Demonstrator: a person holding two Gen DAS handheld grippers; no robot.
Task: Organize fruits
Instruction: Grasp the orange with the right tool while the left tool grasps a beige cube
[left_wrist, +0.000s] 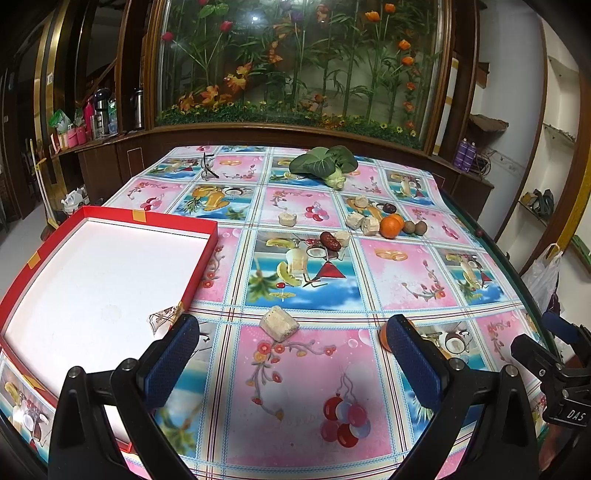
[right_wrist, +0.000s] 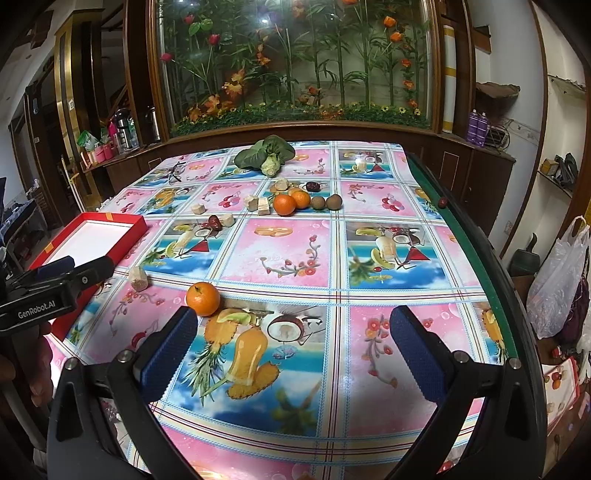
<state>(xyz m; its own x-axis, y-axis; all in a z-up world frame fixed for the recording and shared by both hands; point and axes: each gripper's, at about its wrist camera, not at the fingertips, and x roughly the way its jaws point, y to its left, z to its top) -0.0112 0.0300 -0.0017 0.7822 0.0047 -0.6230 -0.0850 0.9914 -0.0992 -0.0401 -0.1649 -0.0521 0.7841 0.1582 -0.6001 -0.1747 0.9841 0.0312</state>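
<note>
hovering wide-spread and empty, the left gripper (left_wrist: 291, 354) and right gripper (right_wrist: 293, 343) haven't started; the near orange (right_wrist: 202, 298) sits ahead, needing a pinch, then the red tray (left_wrist: 207, 254).

Glass flower case (left_wrist: 295, 62), wooden cabinetry (right_wrist: 476, 173)

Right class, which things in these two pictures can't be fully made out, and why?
- Near orange: left wrist view, mostly hidden behind the left claw's finger.
- Red box: right wrist view, near part covered by the left claw.
- Small dark fruit at the table's edge: too small to identify.
</note>
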